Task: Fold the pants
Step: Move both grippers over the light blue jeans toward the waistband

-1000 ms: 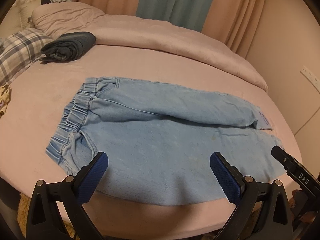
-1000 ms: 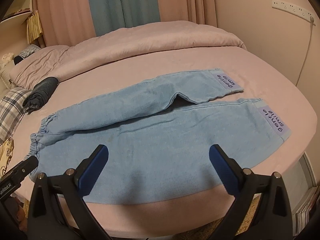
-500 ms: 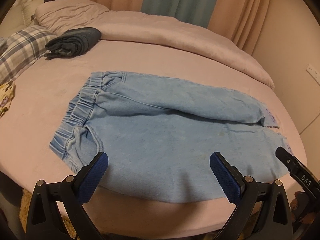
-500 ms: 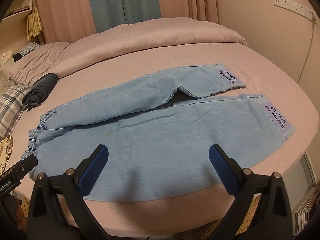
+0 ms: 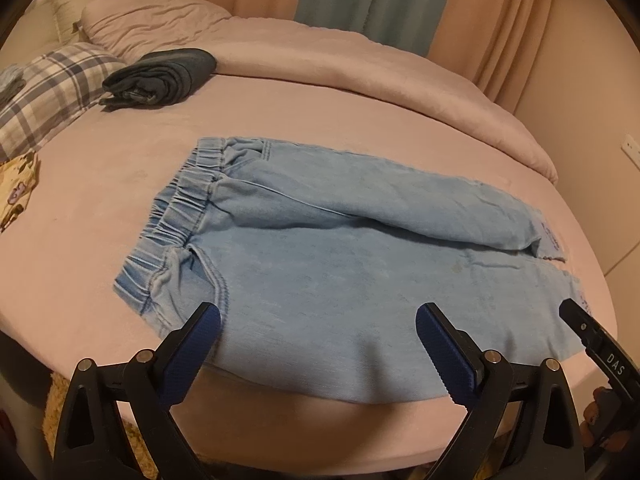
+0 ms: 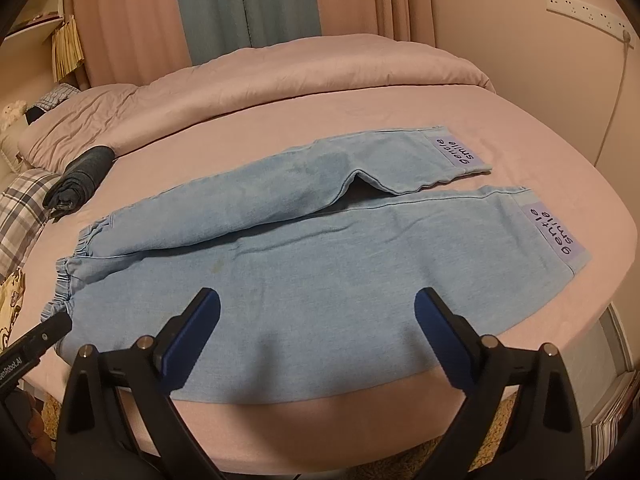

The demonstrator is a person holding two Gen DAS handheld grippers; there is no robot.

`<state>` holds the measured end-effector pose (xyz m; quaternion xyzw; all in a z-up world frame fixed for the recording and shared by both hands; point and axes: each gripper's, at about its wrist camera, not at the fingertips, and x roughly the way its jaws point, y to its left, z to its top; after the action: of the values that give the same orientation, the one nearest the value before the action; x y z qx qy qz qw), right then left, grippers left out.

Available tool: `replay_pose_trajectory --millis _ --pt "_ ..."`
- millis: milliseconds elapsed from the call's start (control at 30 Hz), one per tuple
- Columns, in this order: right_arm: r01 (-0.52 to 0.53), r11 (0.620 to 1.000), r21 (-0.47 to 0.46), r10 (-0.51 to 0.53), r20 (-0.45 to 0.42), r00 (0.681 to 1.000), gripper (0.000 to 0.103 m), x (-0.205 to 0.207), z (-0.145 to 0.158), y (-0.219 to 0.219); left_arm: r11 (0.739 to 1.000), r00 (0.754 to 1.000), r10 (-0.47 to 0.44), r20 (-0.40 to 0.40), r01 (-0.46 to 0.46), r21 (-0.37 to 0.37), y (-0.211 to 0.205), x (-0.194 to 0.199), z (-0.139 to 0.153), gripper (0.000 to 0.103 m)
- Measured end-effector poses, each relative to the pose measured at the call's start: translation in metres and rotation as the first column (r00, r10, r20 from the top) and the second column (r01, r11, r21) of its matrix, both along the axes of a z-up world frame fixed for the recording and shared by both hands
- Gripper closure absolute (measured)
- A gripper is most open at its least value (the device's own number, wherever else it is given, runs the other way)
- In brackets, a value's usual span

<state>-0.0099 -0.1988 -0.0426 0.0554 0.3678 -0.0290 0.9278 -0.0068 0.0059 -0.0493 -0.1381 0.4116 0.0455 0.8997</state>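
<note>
Pants (image 5: 340, 264) lay flat on the bed (image 5: 100, 208), light blue denim, unfolded. Elastic waistband (image 5: 180, 216) sat toward the left, both legs ran right. Far leg angled slightly off the near one, so a small gap showed near the cuffs. Each cuff carried a purple "gentle smile" patch (image 6: 554, 236). Near edge of the pants ran close to the bed's front edge.

Left tool (image 5: 318, 322) was spread wide, blue pads (image 5: 436, 344) apart, nothing between them. It hovered over the near leg, waistband side, no visible contact with the fabric. Right tool (image 6: 318, 316) was likewise spread wide and empty, above the near leg toward the cuff end. Each tool's black tip showed at the edge of the other's view.

Elsewhere on the bed: folded dark garment (image 5: 160, 76) near the far left, well apart from the pants. Plaid pillow (image 5: 44, 88) just beside it. Pink duvet (image 5: 320, 56) bunched along the far side. Pink and teal curtains (image 6: 248, 4) behind.
</note>
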Motion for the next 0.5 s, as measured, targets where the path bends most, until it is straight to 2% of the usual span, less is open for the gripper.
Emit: replay_pose_trajectory --millis 367,500 --pt "0.011 0.999 0.032 -0.010 -0.019 1.000 0.010 0.008 -0.004 -0.003 0.995 0.995 0.101 0.010 -0.101 -0.029 0.043 -0.013 0.002 0.004" --pt "0.006 1.000 0.017 -0.005 -0.017 1.000 0.011 0.009 -0.003 0.000 0.991 0.991 0.133 0.004 -0.132 -0.035 0.056 -0.015 -0.001 0.005"
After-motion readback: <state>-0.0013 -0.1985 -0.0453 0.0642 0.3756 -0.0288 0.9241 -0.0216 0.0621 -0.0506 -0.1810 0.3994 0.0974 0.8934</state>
